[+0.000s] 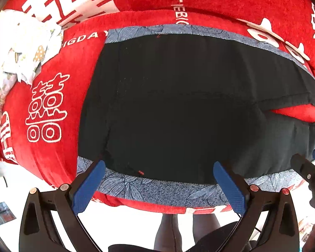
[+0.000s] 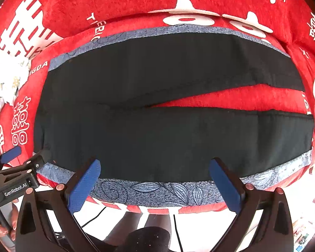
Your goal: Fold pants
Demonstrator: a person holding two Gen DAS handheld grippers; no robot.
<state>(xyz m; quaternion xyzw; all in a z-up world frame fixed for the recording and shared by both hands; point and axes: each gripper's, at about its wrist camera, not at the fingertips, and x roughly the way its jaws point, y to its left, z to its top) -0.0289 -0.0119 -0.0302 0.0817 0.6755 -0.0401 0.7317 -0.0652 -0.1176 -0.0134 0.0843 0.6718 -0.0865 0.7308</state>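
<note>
The black pants (image 2: 157, 126) lie flat and spread out, waist at the left, 2 legs running right with a narrow gap between them, on a blue patterned cloth (image 2: 157, 191).

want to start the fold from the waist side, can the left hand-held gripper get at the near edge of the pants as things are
Probably yes. The left hand-held gripper is open and hangs right over the near edge of the black pants, which lie flat on the blue patterned cloth. Nothing sits between them.
</note>
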